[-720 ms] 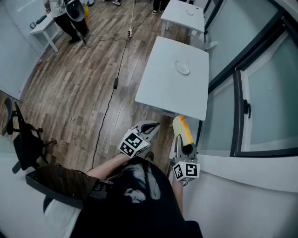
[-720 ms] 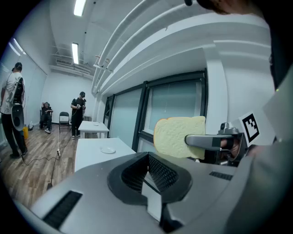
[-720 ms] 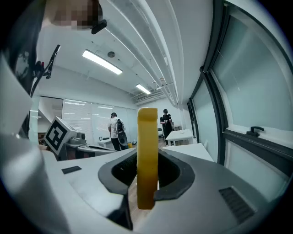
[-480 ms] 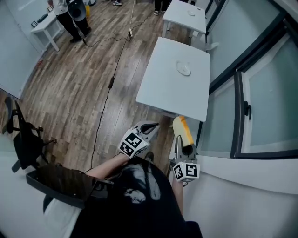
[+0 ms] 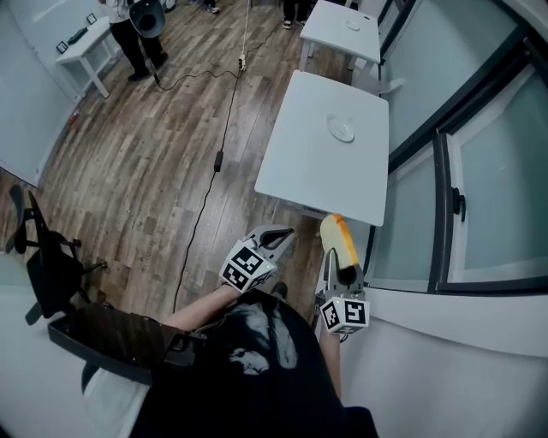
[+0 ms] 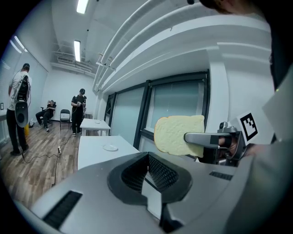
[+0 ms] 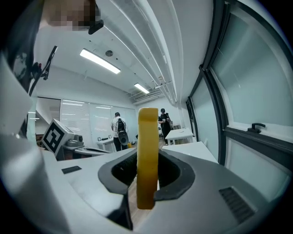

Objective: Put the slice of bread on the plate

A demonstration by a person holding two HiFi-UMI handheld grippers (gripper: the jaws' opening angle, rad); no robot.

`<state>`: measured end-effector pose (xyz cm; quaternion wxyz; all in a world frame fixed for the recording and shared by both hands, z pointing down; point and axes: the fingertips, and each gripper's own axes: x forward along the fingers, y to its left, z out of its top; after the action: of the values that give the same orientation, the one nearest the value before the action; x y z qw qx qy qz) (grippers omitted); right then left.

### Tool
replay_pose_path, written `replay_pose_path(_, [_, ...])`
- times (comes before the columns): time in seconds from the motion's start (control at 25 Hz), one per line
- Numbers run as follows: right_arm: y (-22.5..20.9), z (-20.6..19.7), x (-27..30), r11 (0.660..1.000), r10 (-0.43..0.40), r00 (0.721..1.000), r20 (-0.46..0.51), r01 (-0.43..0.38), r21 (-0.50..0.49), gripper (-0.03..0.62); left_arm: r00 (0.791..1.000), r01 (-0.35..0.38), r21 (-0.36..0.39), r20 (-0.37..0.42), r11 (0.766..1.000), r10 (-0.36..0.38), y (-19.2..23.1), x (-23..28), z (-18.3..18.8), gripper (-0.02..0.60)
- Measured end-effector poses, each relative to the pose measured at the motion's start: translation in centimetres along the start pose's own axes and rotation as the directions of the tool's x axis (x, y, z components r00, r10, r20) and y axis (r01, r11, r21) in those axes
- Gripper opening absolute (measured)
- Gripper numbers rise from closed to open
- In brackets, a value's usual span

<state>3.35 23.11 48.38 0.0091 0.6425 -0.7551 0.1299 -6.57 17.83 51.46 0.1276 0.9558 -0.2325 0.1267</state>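
Observation:
My right gripper (image 5: 334, 261) is shut on a slice of bread (image 5: 336, 233), held upright on its edge in front of my body. In the right gripper view the slice (image 7: 147, 146) stands edge-on between the pads of the right gripper (image 7: 147, 161). From the left gripper view its pale face (image 6: 176, 135) shows beside the window. The left gripper (image 5: 284, 233) is shut with nothing in it, its pads meeting in its own view (image 6: 147, 157). A small white plate (image 5: 342, 130) lies on the white table (image 5: 300, 162) ahead, well beyond both grippers.
A dark-framed window (image 5: 445, 197) and a white ledge (image 5: 445, 325) run along the right. A black cable (image 5: 205, 197) trails over the wood floor. A second white table (image 5: 338, 30) stands farther off. An office chair (image 5: 43, 257) is at the left. A person (image 5: 137, 26) stands far back.
Both grippers keep their places and the bread stays gripped. The head view has shifted only slightly.

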Motion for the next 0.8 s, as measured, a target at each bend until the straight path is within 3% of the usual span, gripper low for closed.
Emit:
replay_pose_path(0.4, [1.9, -1.3, 1.6, 1.0, -0.025, 0.999, -0.04, 0.025, 0.007, 0.092, 0.998, 0.064, -0.022, -0.025, 0.998, -0.065, 2.1, -0.4, -1.3, -0.005])
replay_pose_path(0.8, [-1.4, -1.7, 6.1, 0.998, 0.031, 0.997, -0.073, -0.027, 0.048, 0.092, 0.997, 0.006, -0.075, -0.074, 0.997, -0.011, 5.5, 3.6, -1.6, -0.005])
